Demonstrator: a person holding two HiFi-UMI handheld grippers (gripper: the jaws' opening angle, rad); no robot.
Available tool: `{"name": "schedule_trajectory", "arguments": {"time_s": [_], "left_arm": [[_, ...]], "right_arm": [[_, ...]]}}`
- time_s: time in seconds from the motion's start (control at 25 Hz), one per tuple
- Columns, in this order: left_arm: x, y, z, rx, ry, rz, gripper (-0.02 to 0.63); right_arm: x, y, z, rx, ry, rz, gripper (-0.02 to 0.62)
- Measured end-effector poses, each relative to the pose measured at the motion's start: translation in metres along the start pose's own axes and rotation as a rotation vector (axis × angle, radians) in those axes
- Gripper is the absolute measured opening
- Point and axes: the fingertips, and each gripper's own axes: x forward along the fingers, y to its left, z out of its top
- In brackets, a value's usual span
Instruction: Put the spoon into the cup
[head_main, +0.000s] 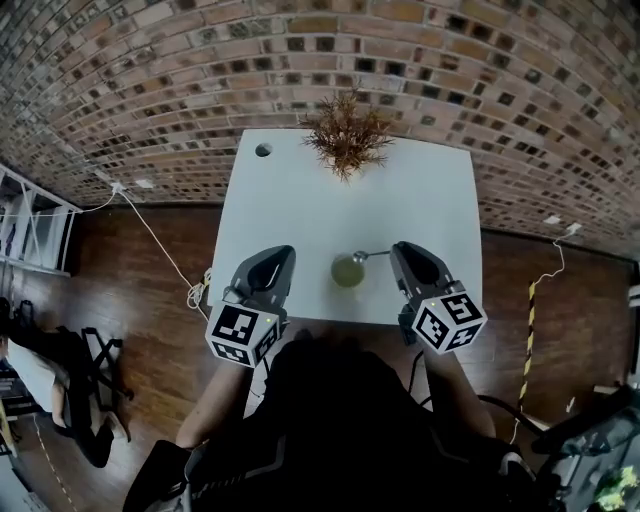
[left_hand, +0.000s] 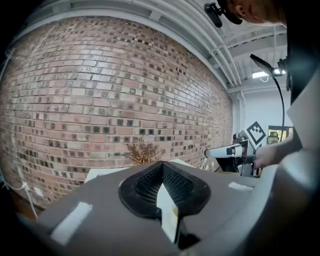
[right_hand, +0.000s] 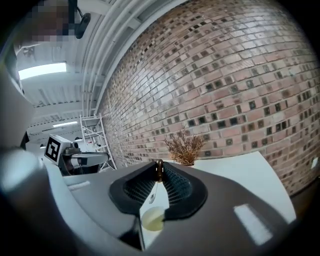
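Room around the cup (head_main: 347, 271)?
Bare white table (head_main: 300, 200) behind it, up to the dried plant (head_main: 346, 135). The near edge is just before it.
Spoon (head_main: 366, 256)?
Clenched by its handle in the right gripper (head_main: 397, 251), bowl beside the cup's rim. Only that gripper's view shows the pinch. The left gripper (head_main: 284, 256), left of the cup, is closed and empty.

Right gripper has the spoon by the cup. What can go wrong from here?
1. The right gripper pinches the spoon only at the handle's end, so it may swing or slip going in.
2. The cup stands unheld near the table's front edge; the left gripper is beside it, empty. A knock from the spoon could tip it or push it off.
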Motion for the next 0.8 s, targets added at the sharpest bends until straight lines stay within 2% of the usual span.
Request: {"name": "schedule_trajectory", "arguments": {"time_s": [0.2, 0.4, 0.8], "left_arm": [[0.012, 0.014, -0.024, -0.070, 0.021, -0.057, -0.006], [0.021, 0.033, -0.058, -0.106, 0.062, 0.008, -0.006], [0.037, 0.034, -0.118, -0.149, 0.193, 0.004, -0.006]], "right_arm": [[0.018, 0.003, -0.027, -0.025, 0.020, -0.013, 0.051], [0.029, 0.000, -0.066, 0.006, 0.086, -0.039, 0.051], [0.047, -0.010, -0.116, 0.047, 0.142, -0.060, 0.051]]}}
